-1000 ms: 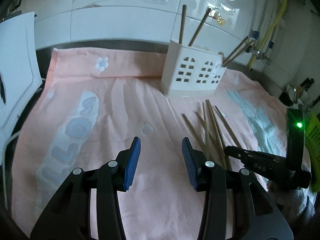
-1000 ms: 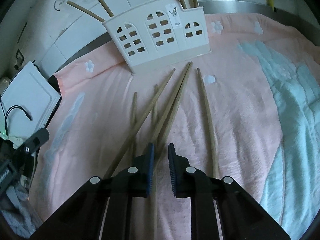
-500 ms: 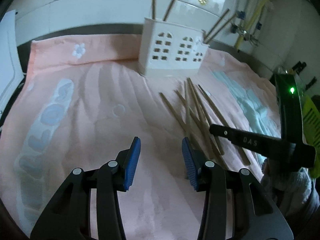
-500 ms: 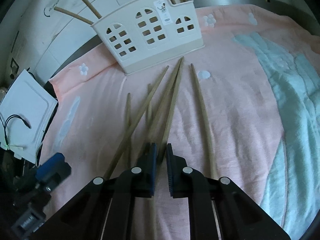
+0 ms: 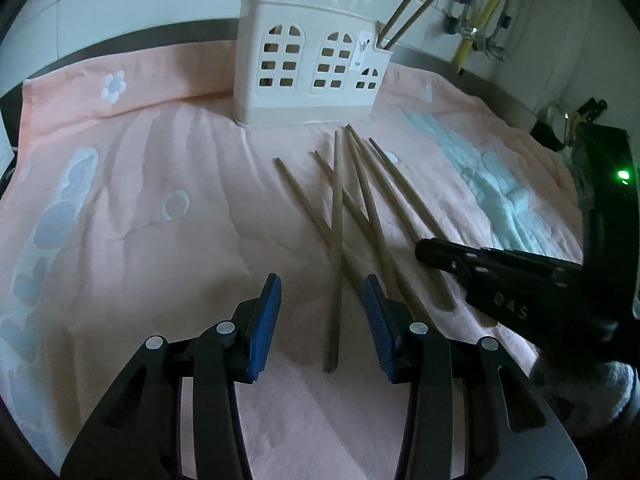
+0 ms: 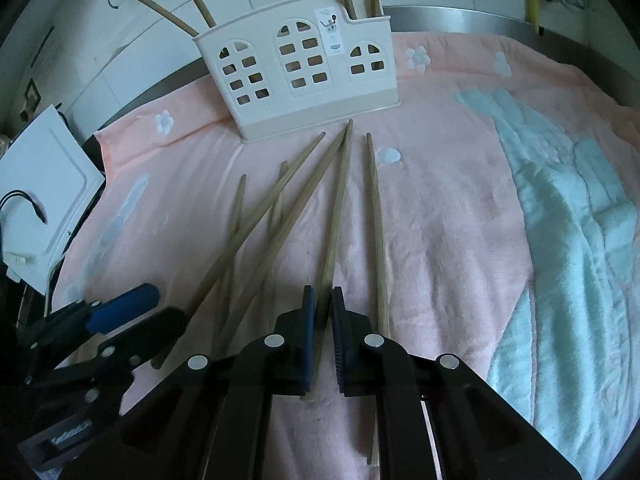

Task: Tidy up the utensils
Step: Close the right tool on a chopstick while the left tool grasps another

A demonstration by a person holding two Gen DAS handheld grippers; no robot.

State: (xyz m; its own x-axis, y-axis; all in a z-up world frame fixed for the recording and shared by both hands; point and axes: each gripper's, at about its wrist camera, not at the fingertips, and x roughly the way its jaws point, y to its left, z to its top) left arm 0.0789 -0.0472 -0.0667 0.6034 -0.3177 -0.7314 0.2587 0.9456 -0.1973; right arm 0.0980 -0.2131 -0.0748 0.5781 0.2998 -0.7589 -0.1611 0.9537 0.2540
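Several wooden chopsticks [image 5: 368, 200] lie fanned on a pink towel [image 5: 140, 240] in front of a white utensil holder [image 5: 308, 76] with window cut-outs; more chopsticks stand in its compartments. My left gripper [image 5: 320, 320] is open just above the towel, and the near end of one chopstick [image 5: 335, 280] lies between its blue pads untouched. In the right wrist view my right gripper [image 6: 323, 304] is shut on the near part of one chopstick [image 6: 338, 208] that points toward the holder [image 6: 304, 72]. The left gripper [image 6: 120, 308] shows at the lower left there.
A white board [image 6: 40, 184] with a black cable lies off the towel's left edge. Tiled wall and a metal counter rim run behind the holder, with a yellow pipe [image 5: 484, 12] at the back right. A light blue pattern [image 6: 568, 240] covers the towel's right part.
My left gripper has come down and right across the towel until its open pads straddle a chopstick's near end. The right gripper's pads have closed onto the chopstick between them.
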